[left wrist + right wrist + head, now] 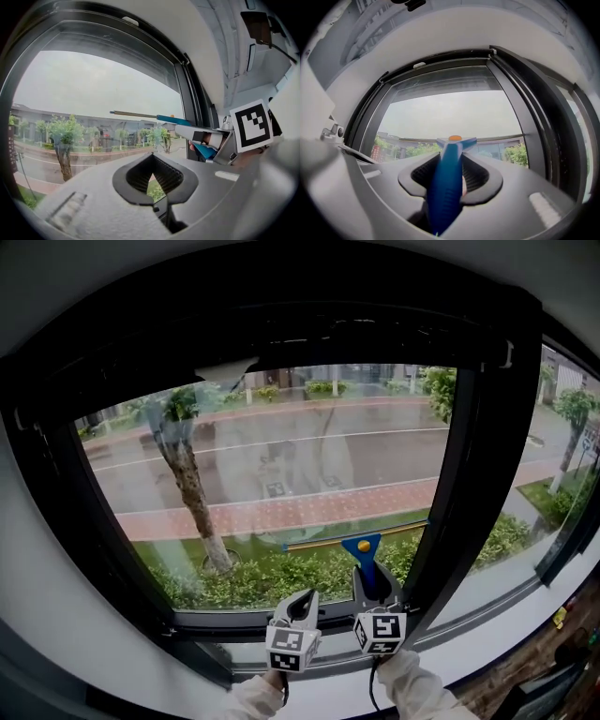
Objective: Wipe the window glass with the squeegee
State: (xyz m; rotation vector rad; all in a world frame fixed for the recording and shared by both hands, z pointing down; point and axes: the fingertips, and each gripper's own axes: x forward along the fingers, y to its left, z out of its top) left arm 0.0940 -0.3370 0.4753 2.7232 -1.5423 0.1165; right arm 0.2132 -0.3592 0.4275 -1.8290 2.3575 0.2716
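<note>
Outside the window glass [281, 451] I see a wet road [375, 442], a red-brick pavement [309, 512], a tree trunk [192, 493] at the left and a hedge [272, 579] along the bottom edge. Reflections smear the middle of the pane.

Squeegee [364, 554]: blue handle upright, blade level across the lower right of the pane. The blade's right end sits just beside the dark vertical frame post [469, 484]. I cannot confirm blade-to-glass contact from any view.

Right gripper [374, 594]: jaws clamped on the squeegee handle, which runs straight up between the pads in the right gripper view. An orange dot marks the head.

Left gripper [302, 601]: just beside the right one, low near the bottom frame rail [216, 620]. Jaws closed tip to tip, nothing between them. Its view shows the blade edge-on, close to the pane.

White sleeves [417, 690] enter from below. The post blocks any travel of the blade further right.
</note>
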